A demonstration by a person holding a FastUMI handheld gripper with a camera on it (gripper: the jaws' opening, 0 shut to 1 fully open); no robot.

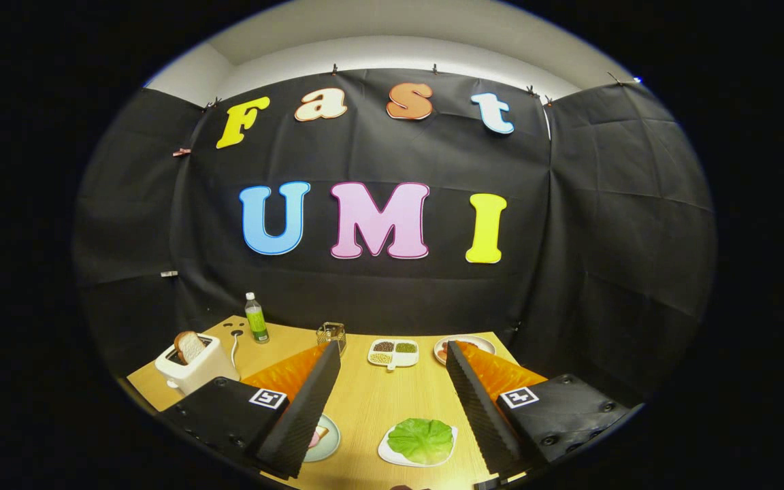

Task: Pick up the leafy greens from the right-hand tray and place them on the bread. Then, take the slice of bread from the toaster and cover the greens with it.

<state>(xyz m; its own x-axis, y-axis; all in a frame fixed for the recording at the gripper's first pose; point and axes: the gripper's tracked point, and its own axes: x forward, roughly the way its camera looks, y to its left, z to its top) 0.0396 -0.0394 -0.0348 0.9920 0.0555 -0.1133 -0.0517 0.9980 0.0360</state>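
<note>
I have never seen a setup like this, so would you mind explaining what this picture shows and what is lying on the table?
The picture comes from a fisheye camera riding on a handheld two-finger gripper that a person carries; no robot arm is involved. The two wedge shapes at the bottom are its fingers, spread wide apart and holding nothing.

Between the fingers, on the wooden table, lies a green lettuce leaf on a small white tray. Beside it, partly behind one finger, is a round plate; what it carries is mostly hidden. Farther off stand a white toaster with a slice of bread sticking up, a bottle, a divided dish and another plate.
</note>
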